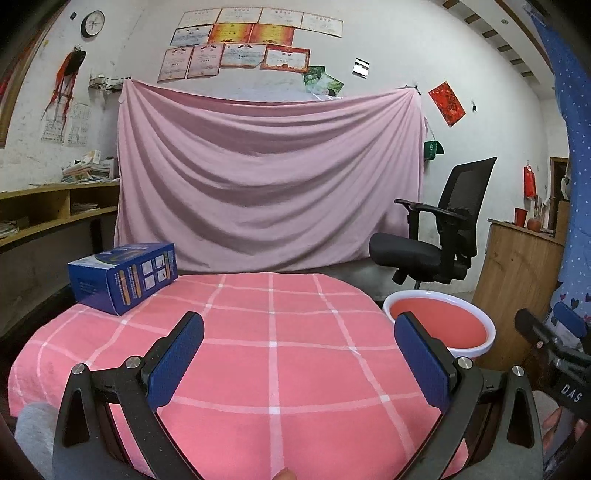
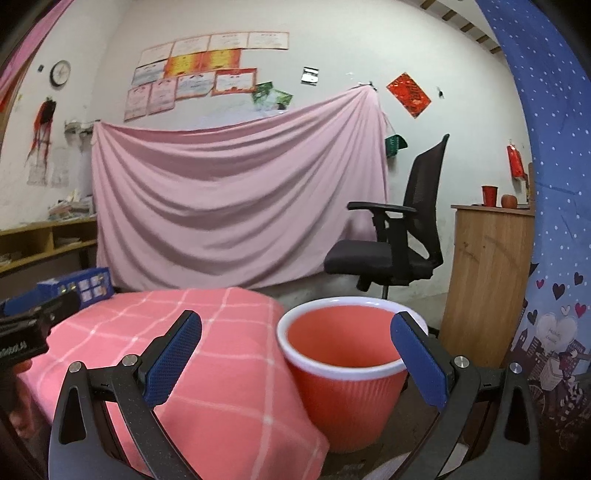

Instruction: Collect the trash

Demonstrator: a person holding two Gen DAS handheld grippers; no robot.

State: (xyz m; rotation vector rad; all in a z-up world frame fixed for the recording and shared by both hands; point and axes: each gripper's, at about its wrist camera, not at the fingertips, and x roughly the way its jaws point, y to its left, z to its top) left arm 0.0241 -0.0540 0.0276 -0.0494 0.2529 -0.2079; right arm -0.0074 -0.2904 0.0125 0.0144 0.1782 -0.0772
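A: Landmark: counter [image 1: 273,354], pink checked cloth. Bin [image 2: 347,373] stands off its right edge, below the top. Blue box [image 1: 122,277] lies at the far-left corner, long axis running away toward the sheet.

B: Tools? Left tool [image 1: 299,354] wide open, empty; right tool [image 2: 295,354] likewise, facing the bin. Left is probably nearer the box.

One blue box [image 1: 122,277] on one table under a pink checked cloth [image 1: 273,354]. One red bin [image 2: 347,373] with a white rim, beside the table. One black office chair [image 1: 436,236]. One wall clock [image 1: 92,23]. One pink sheet [image 1: 269,177] hung on the wall. One red cup [image 2: 489,195] (on the wooden cabinet [image 2: 484,273]). Wall certificates: about eleven, edges overlapping.
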